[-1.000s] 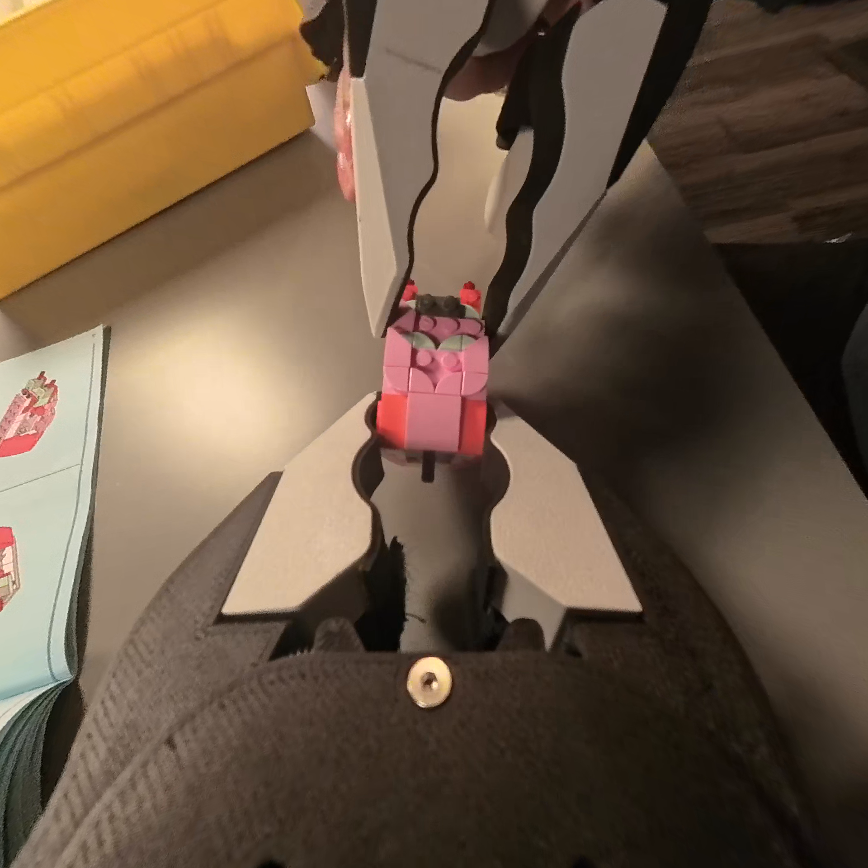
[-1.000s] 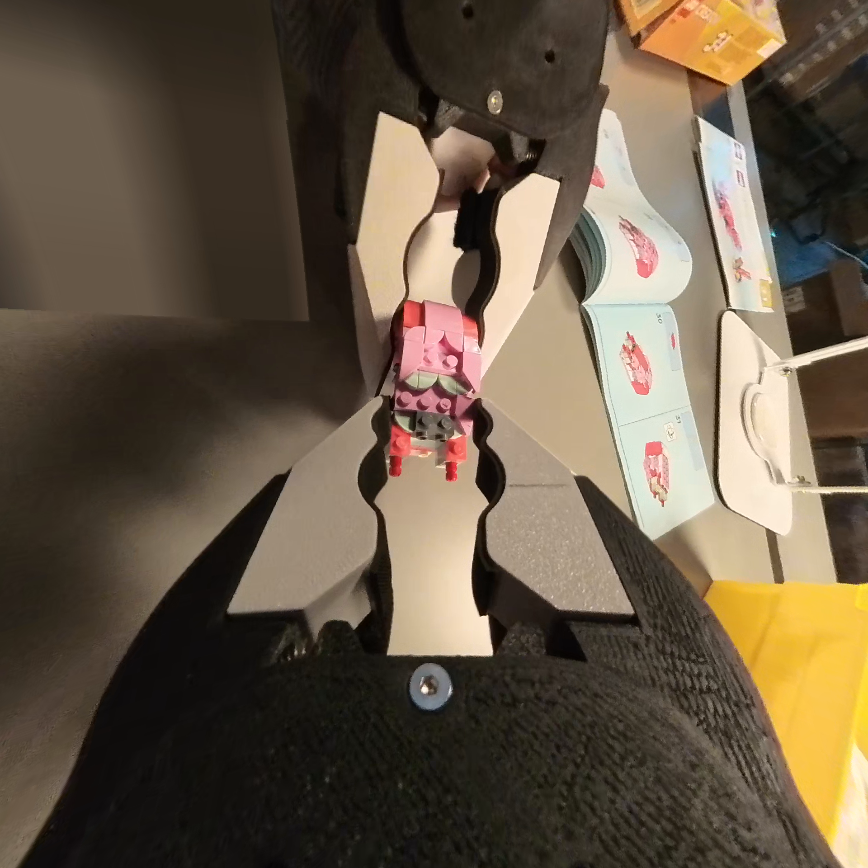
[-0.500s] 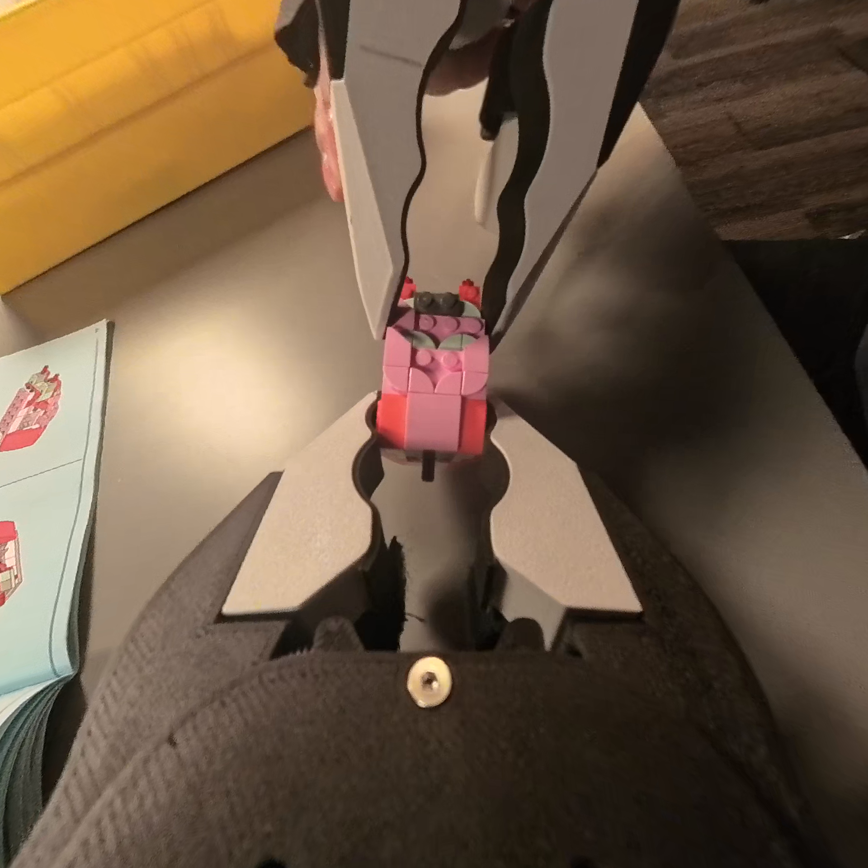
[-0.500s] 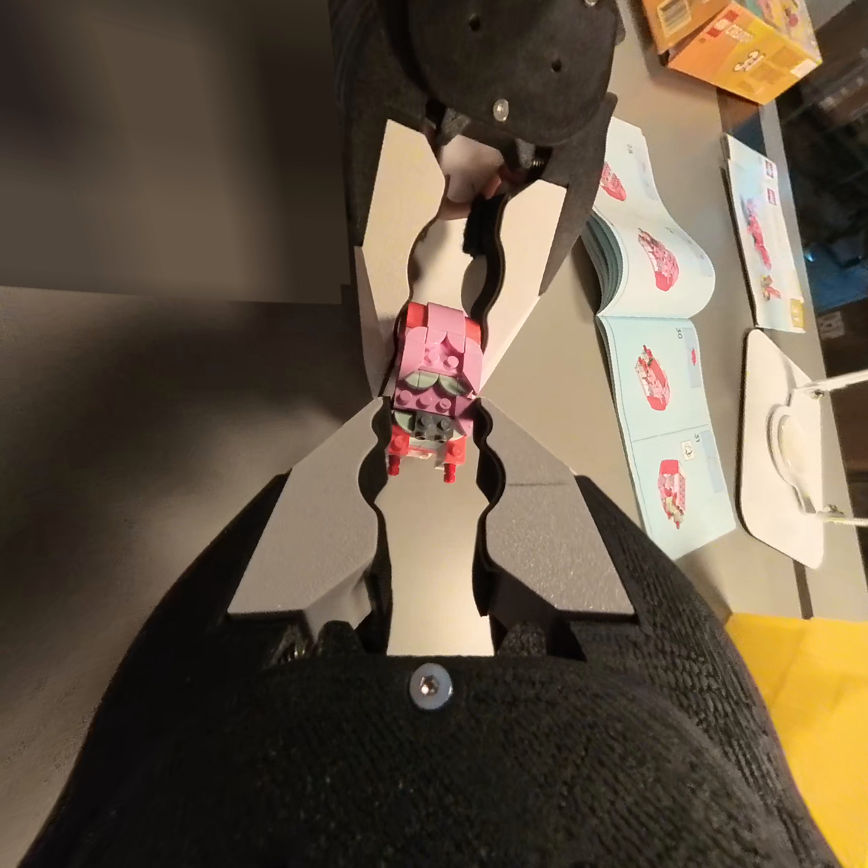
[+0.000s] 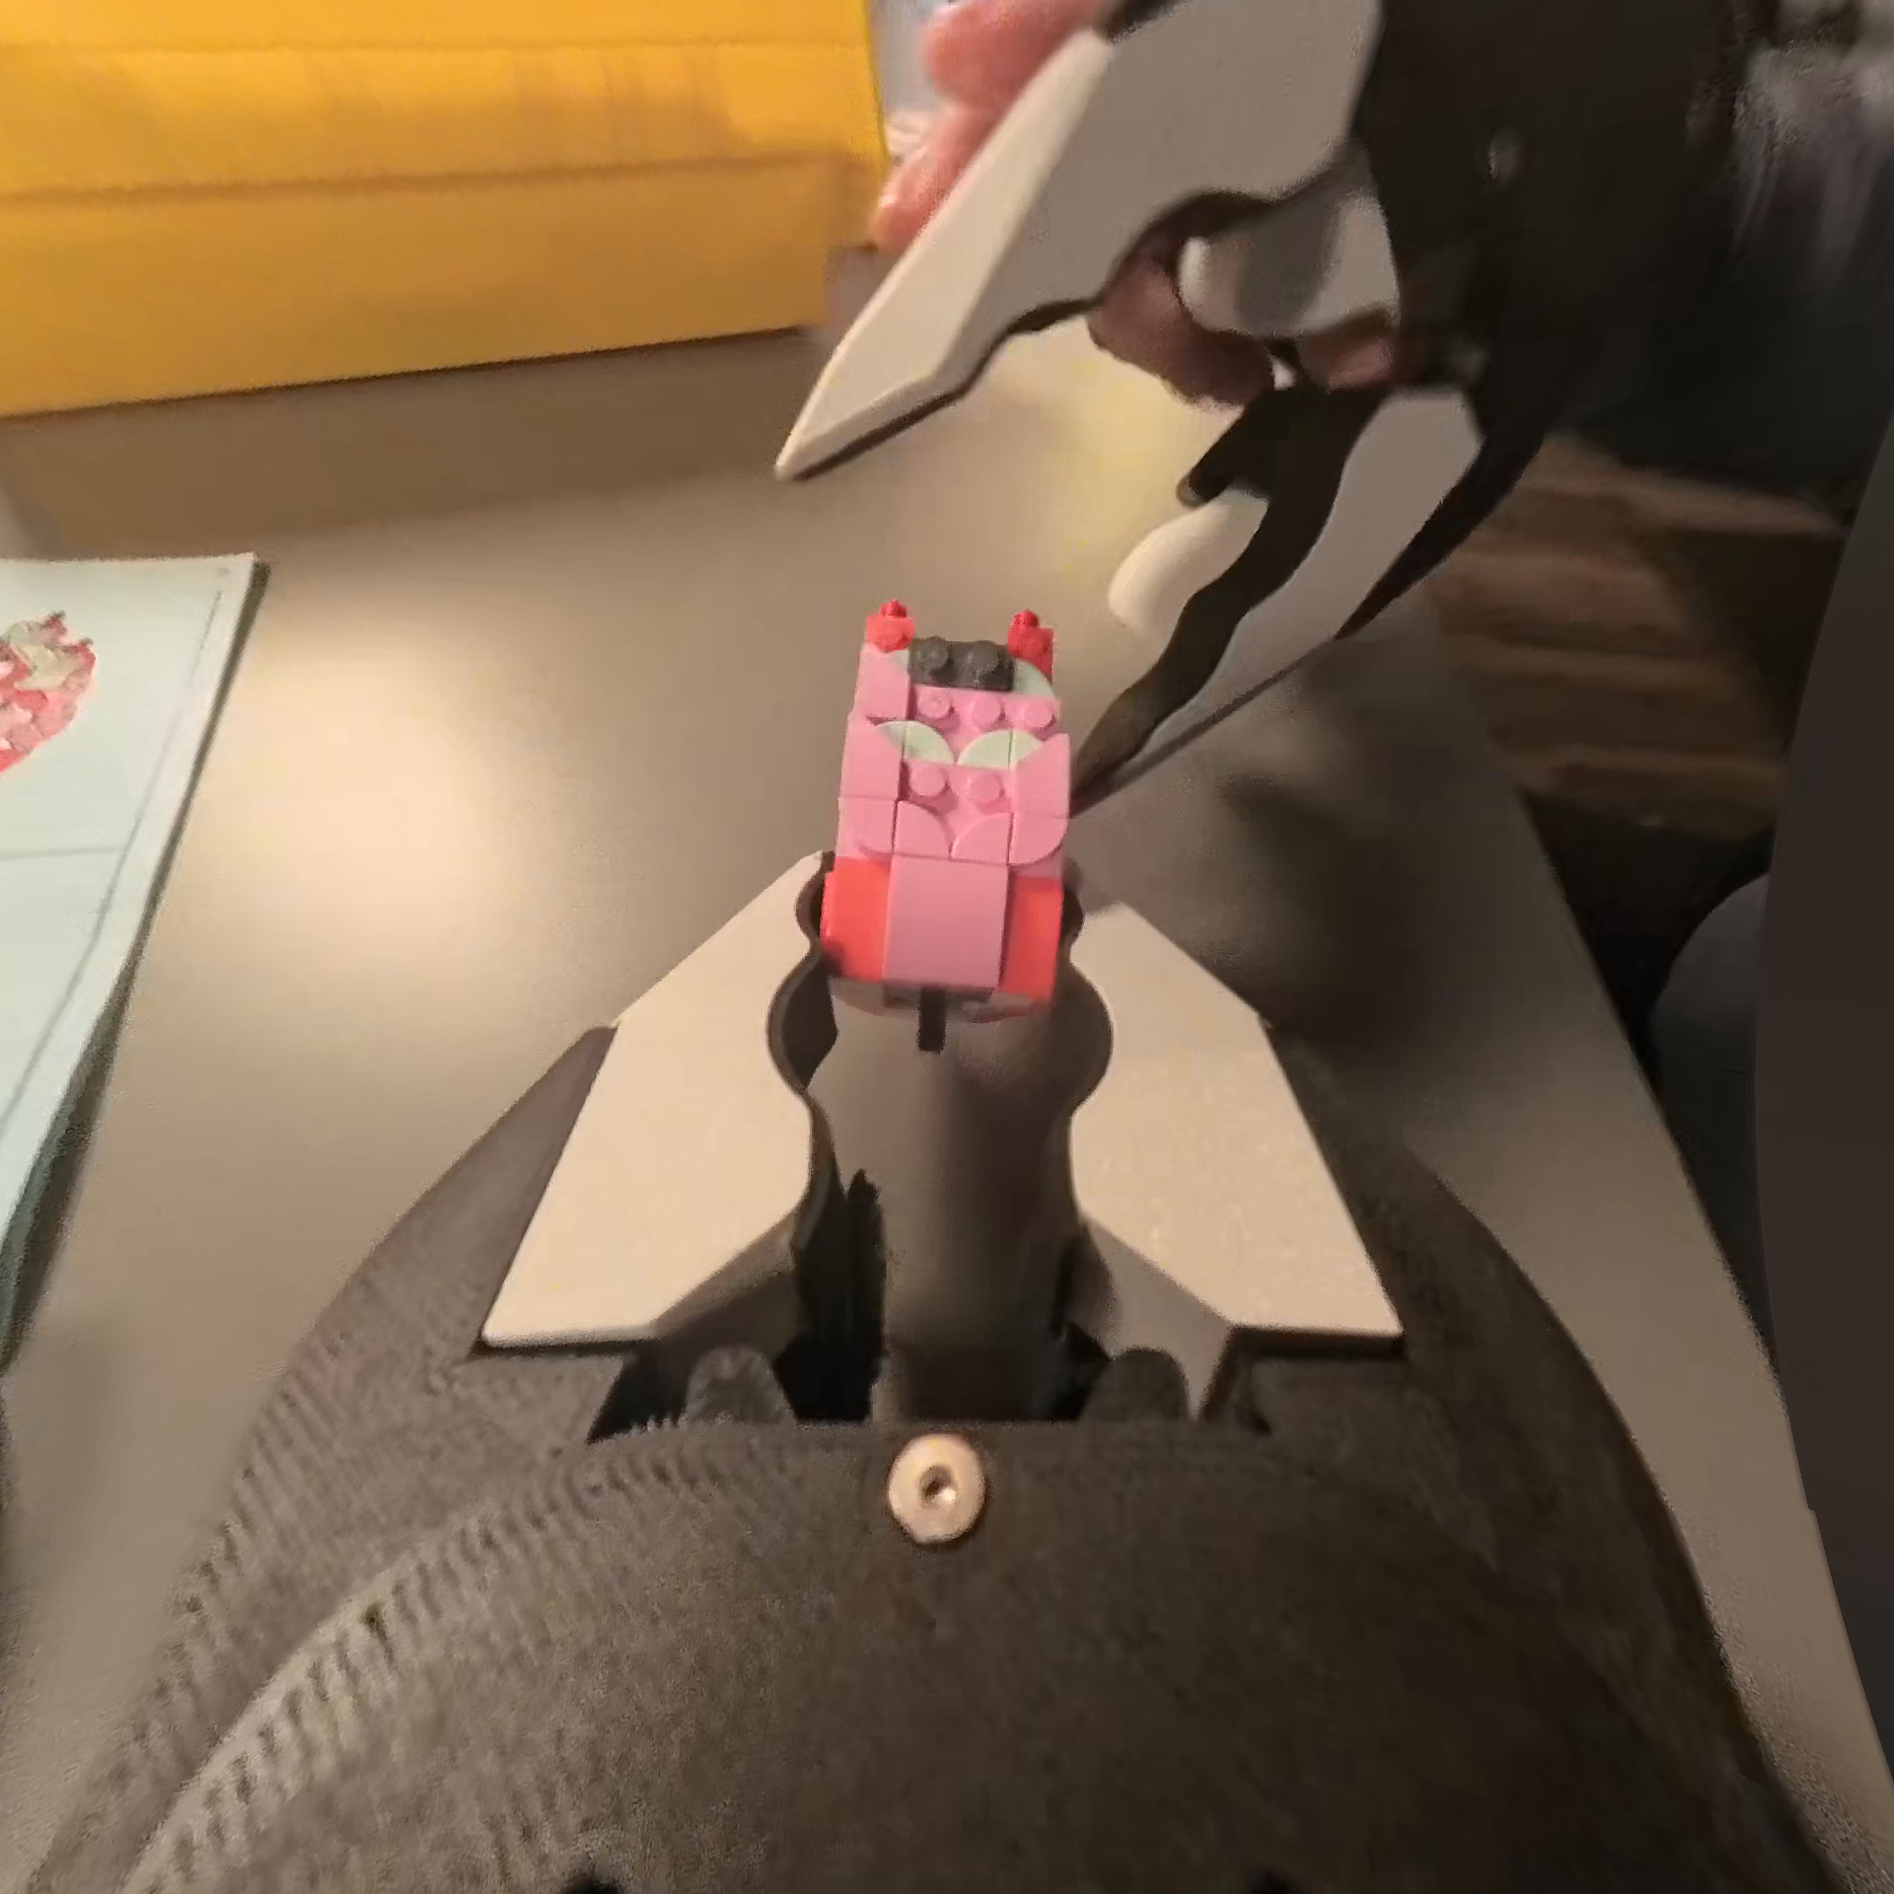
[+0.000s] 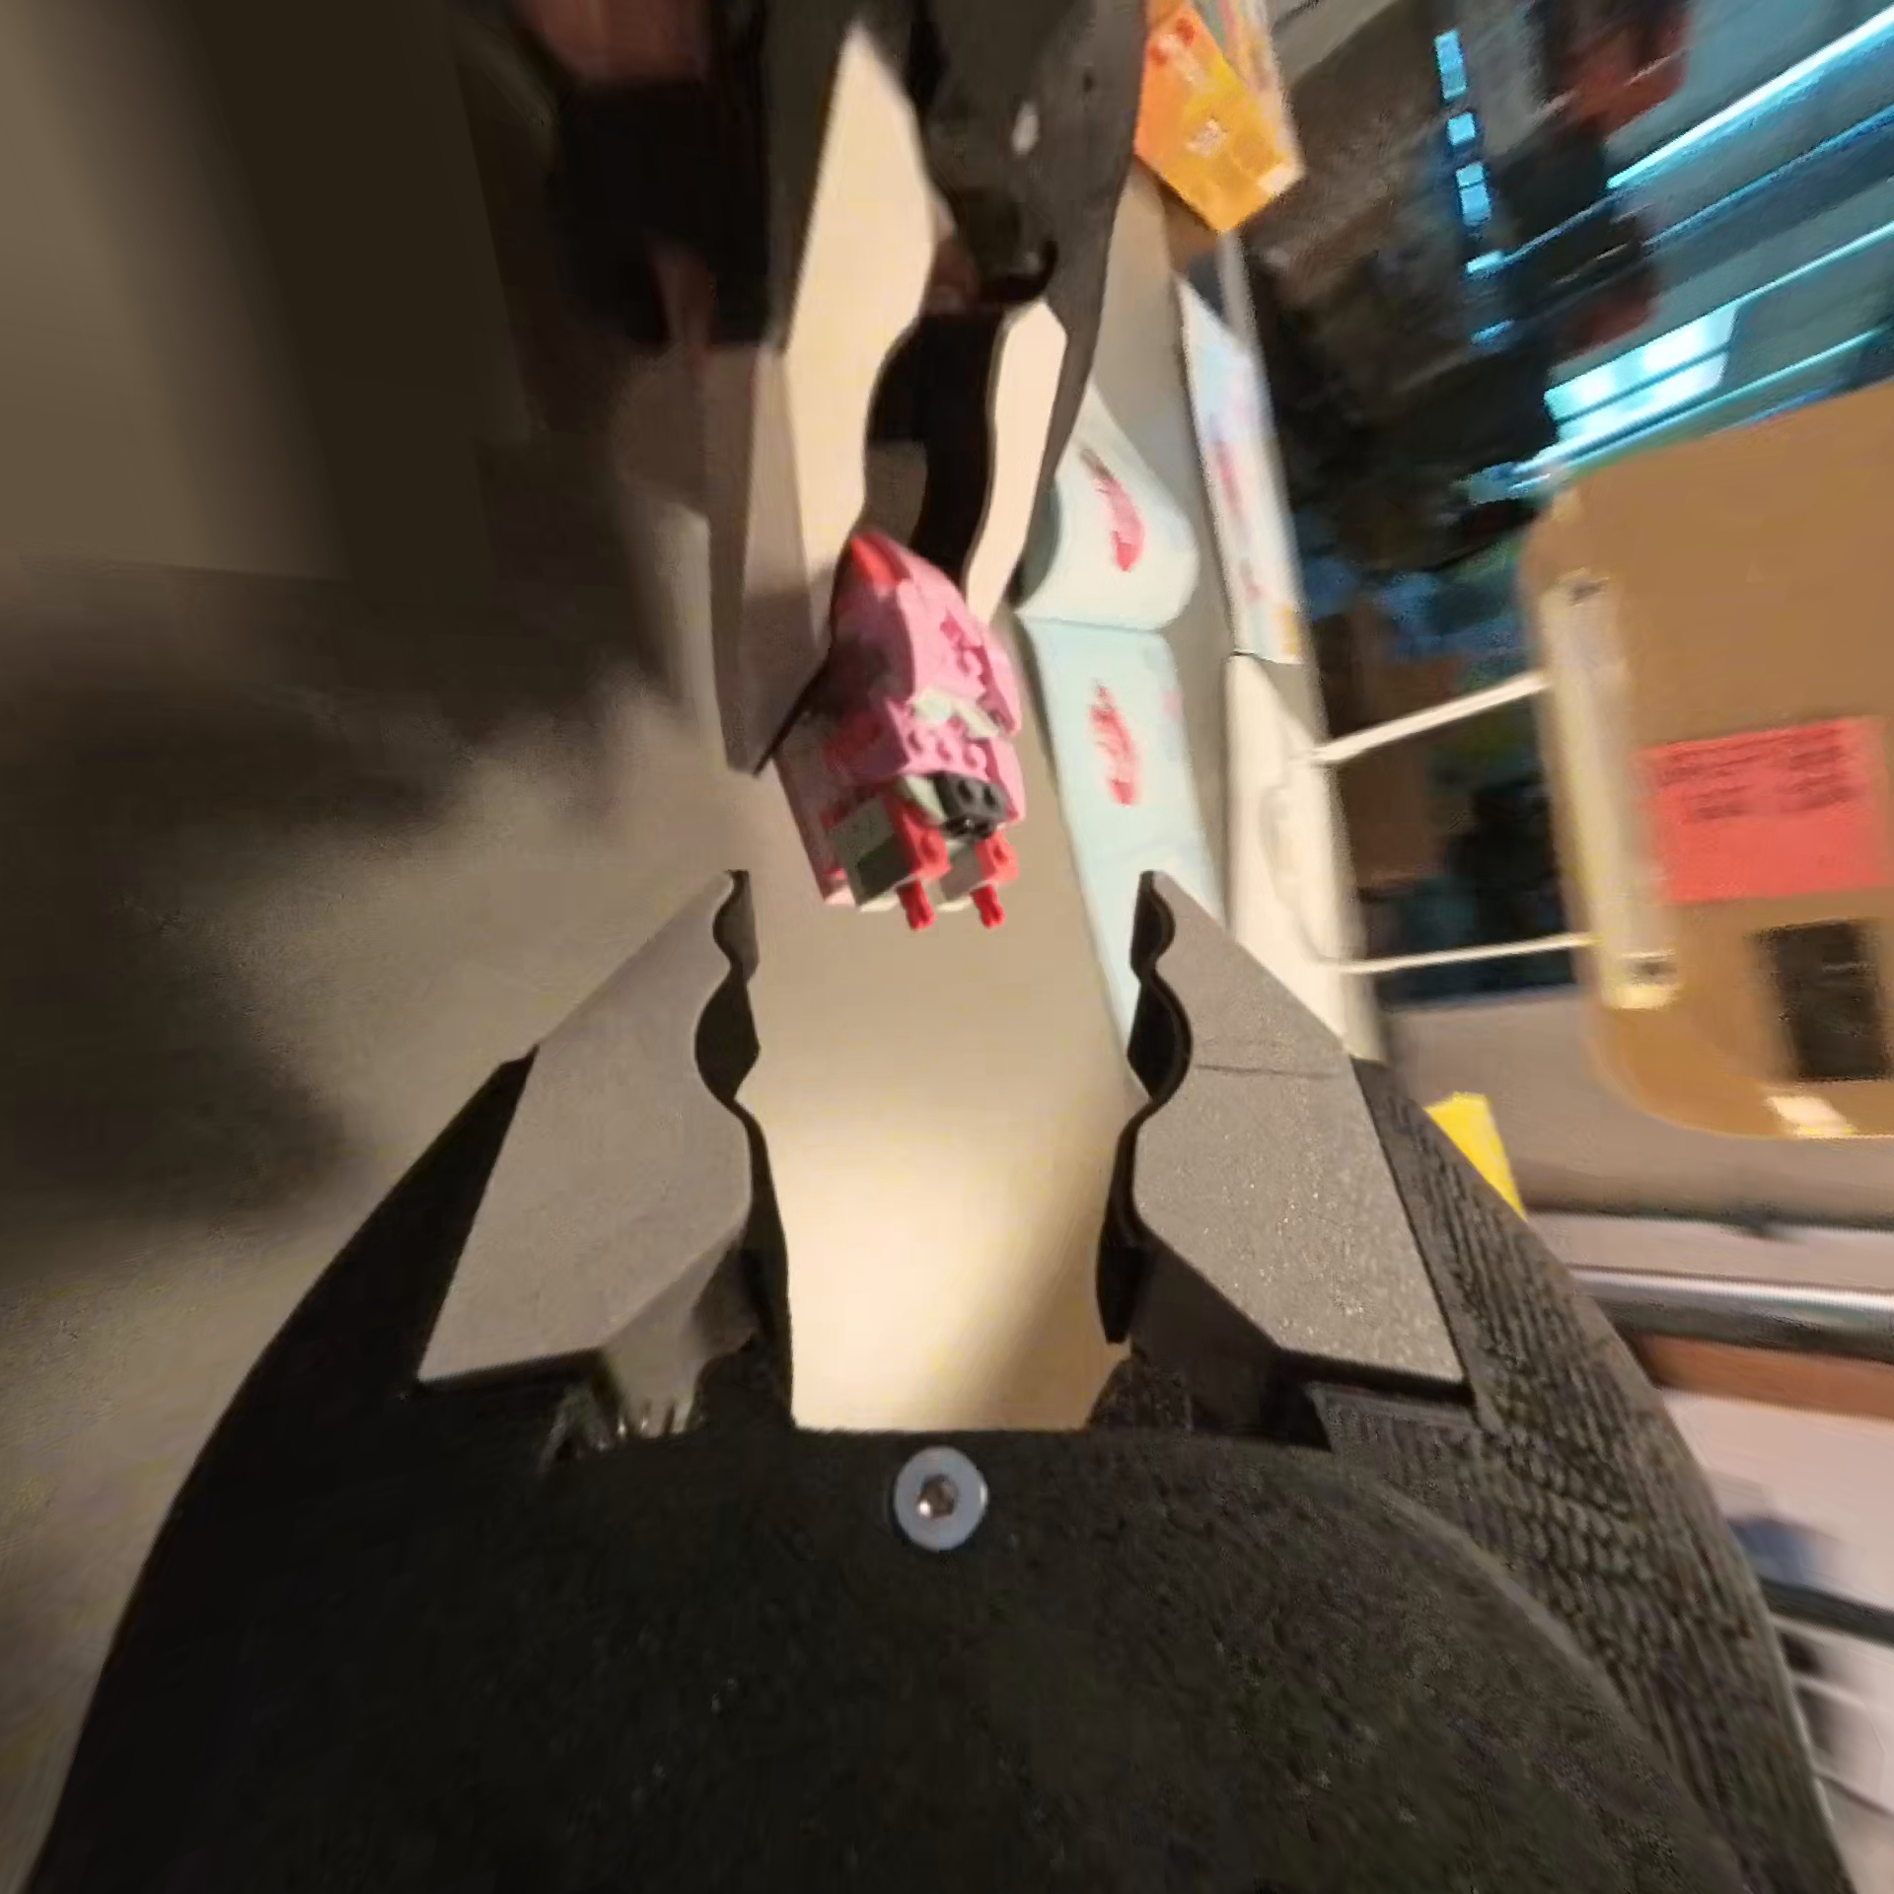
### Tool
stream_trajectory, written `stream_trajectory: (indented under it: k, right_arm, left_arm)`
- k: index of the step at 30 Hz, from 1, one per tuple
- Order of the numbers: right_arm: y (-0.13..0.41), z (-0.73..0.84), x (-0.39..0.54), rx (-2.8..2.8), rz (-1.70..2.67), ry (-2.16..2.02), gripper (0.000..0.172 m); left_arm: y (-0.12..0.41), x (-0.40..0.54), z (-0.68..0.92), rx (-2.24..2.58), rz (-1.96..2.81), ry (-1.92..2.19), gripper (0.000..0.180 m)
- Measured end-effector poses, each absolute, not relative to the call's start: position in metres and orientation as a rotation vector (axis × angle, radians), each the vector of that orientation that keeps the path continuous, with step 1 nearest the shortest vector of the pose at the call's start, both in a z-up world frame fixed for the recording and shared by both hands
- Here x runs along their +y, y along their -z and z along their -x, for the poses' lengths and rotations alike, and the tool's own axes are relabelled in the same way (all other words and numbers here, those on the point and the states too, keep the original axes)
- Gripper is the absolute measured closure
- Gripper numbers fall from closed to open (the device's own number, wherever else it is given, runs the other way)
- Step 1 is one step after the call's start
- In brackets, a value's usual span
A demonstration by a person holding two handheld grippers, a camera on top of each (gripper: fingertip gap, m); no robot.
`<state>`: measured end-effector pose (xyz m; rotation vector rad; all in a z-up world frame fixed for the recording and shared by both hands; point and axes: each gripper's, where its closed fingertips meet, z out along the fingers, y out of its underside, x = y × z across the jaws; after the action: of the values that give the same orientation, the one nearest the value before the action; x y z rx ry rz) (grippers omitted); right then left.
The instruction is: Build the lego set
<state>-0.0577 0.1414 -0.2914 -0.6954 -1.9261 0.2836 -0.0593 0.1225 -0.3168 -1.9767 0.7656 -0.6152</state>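
My left gripper (image 5: 948, 892) is shut on the red lower end of a small pink and red brick model (image 5: 953, 799) and holds it above the grey table (image 5: 461, 820). The model's far end, with a dark brick and two red pins, sticks out free. In the right wrist view my right gripper (image 6: 943, 887) is open and empty, and the model (image 6: 912, 738) hangs just beyond its fingertips without touching them. In the left wrist view the right gripper's fingers (image 5: 922, 338) are spread wide to the upper right of the model.
An open light-blue instruction booklet (image 5: 103, 779) lies on the table at the left and also shows in the right wrist view (image 6: 1117, 717). A yellow sofa-like block (image 5: 410, 174) stands behind. An orange box (image 6: 1209, 133), a white stand (image 6: 1291, 820) and a cardboard box (image 6: 1742, 820) lie farther off. The tips of both grippers are at nearly the same place. The yellow sofa-like block (image 5: 410, 174) lies around 20 centimeters away from my right fingertips.
My right gripper was shut on the model's far end; it has opened, let go and drawn back and aside. My left gripper keeps its hold on the model.
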Motion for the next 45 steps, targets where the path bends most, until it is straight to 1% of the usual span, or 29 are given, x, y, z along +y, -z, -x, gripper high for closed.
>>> stream_trajectory:
  k: [2,4,9,11,26,30,32,33,34,38,40,43,45]
  right_arm:
    - [0.293,0.059,0.145,-1.9,0.54,-0.062,0.103]
    - [0.294,0.061,0.14,-1.874,0.412,0.053,0.111]
    - [0.29,0.067,0.136,-1.821,0.344,0.11,0.129]
    - [0.288,0.068,0.136,-1.815,0.328,0.124,0.133]
    - [0.285,0.069,0.136,-1.804,0.274,0.216,0.136]
    - [0.287,0.07,0.135,-1.784,0.318,0.1,0.133]
    - [0.293,0.068,0.135,-1.823,0.383,0.004,0.106]
    - [0.296,0.067,0.136,-1.84,0.432,-0.056,0.096]
    - [0.297,0.065,0.137,-1.843,0.465,-0.109,0.09]
    - [0.284,0.064,0.134,-1.768,0.597,-0.458,0.085]
    - [0.267,0.068,0.143,-1.652,0.704,-0.653,0.087]
    - [0.247,0.078,0.17,-1.422,0.84,-0.777,0.088]
    - [0.236,0.082,0.191,-1.275,0.861,-0.765,0.092]
  left_arm:
    - [0.315,0.123,0.061,0.706,1.99,0.69,0.142]
    - [0.312,0.122,0.06,0.668,1.994,0.763,0.142]
    - [0.308,0.119,0.058,0.643,1.978,0.858,0.141]
    - [0.308,0.119,0.057,0.646,1.976,0.86,0.141]
    - [0.305,0.12,0.059,0.635,1.963,0.842,0.142]
    - [0.305,0.12,0.061,0.648,1.97,0.82,0.141]
    - [0.308,0.122,0.065,0.649,1.987,0.778,0.141]
    - [0.31,0.122,0.068,0.646,2.003,0.762,0.141]
    - [0.312,0.123,0.073,0.638,2.02,0.737,0.142]
    - [0.33,0.125,0.092,0.712,2.109,0.512,0.141]
    - [0.34,0.123,0.095,0.754,2.158,0.451,0.142]
    - [0.348,0.121,0.093,0.77,2.194,0.46,0.141]
    - [0.348,0.12,0.092,0.751,2.21,0.49,0.141]
